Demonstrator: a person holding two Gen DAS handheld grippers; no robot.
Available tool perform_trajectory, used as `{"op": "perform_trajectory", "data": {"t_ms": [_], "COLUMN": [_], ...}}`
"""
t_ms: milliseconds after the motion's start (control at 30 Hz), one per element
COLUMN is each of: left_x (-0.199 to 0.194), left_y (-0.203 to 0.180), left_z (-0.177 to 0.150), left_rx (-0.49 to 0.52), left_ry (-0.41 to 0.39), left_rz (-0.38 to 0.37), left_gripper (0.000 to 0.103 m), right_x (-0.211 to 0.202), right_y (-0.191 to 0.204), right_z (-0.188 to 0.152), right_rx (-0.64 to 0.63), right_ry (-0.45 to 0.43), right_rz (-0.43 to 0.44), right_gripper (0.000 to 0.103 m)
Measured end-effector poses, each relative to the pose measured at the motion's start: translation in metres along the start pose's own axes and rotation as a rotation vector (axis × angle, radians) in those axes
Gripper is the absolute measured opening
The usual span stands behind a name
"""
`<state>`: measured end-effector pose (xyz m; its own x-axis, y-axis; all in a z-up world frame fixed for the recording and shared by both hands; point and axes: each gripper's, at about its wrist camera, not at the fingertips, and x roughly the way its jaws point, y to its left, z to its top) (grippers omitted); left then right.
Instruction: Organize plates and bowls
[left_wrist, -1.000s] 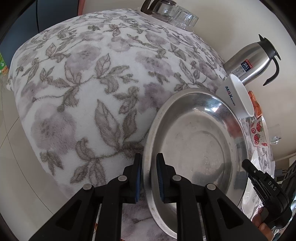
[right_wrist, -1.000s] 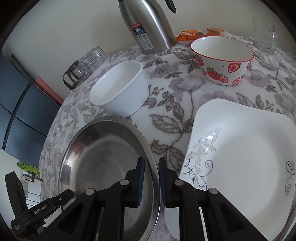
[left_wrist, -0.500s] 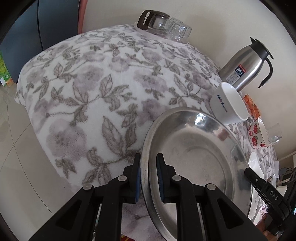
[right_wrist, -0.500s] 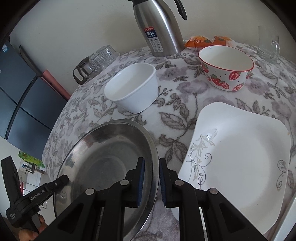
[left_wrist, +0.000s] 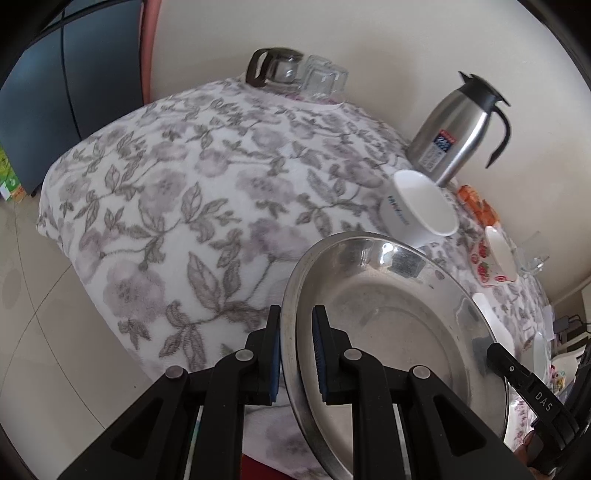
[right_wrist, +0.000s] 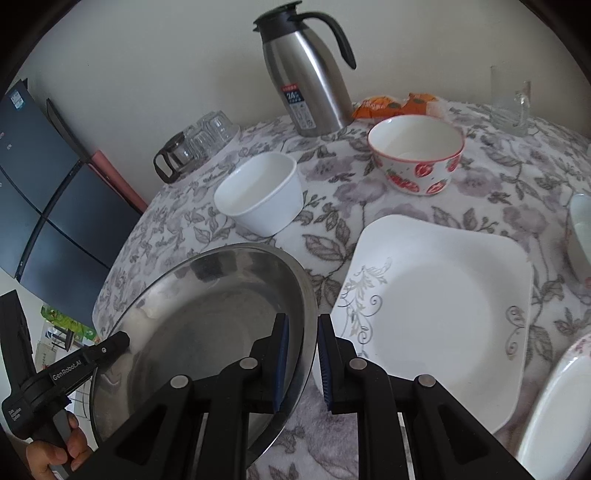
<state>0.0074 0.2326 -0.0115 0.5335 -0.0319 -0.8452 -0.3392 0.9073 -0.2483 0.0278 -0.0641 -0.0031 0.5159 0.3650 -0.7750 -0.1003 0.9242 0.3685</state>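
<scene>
A large steel plate (left_wrist: 399, 332) is held between both grippers above the floral tablecloth. My left gripper (left_wrist: 297, 352) is shut on its left rim. My right gripper (right_wrist: 302, 356) is shut on its right rim (right_wrist: 310, 325); the plate (right_wrist: 207, 325) fills the lower left of the right wrist view. A square white plate (right_wrist: 439, 314) lies to its right. A white bowl (right_wrist: 262, 195) and a strawberry bowl (right_wrist: 417, 151) stand behind. Both bowls, white (left_wrist: 421, 206) and strawberry (left_wrist: 498, 254), also show in the left wrist view.
A steel thermos jug (right_wrist: 306, 74) stands at the back, with orange snack packs (right_wrist: 395, 103) and a glass mug (right_wrist: 509, 99) beside it. Glass cups and a pot (right_wrist: 195, 144) sit at the back left. Another patterned plate (right_wrist: 557, 406) lies at the lower right.
Both grippers have lifted the steel plate up off the cloth and drawn it back toward the table's near edge. The other dishes have not moved.
</scene>
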Motion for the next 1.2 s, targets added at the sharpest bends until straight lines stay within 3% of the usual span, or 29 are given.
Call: {"op": "perform_trajectory", "data": {"t_ms": [567, 867, 1200], "left_x": [-0.052, -0.044, -0.024], "left_y": [-0.11, -0.166, -0.222], "left_z": [0.001, -0.007, -0.013], "left_rx": [0.141, 0.199, 0.254], "left_ry": [-0.074, -0.049, 0.0], "left_rz": [-0.137, -0.18, -0.236], "left_gripper": [0.016, 0.016, 0.016], "right_x": [-0.114, -0.143, -0.155], "right_y": [-0.075, -0.119, -0.167], "right_z": [0.001, 0.002, -0.001], "right_rx": [0.154, 0.233, 0.331], "right_ry": [-0.258, -0.335, -0.363], "right_rz": [-0.013, -0.067, -0.112], "right_gripper": [0.017, 0.017, 0.017]}}
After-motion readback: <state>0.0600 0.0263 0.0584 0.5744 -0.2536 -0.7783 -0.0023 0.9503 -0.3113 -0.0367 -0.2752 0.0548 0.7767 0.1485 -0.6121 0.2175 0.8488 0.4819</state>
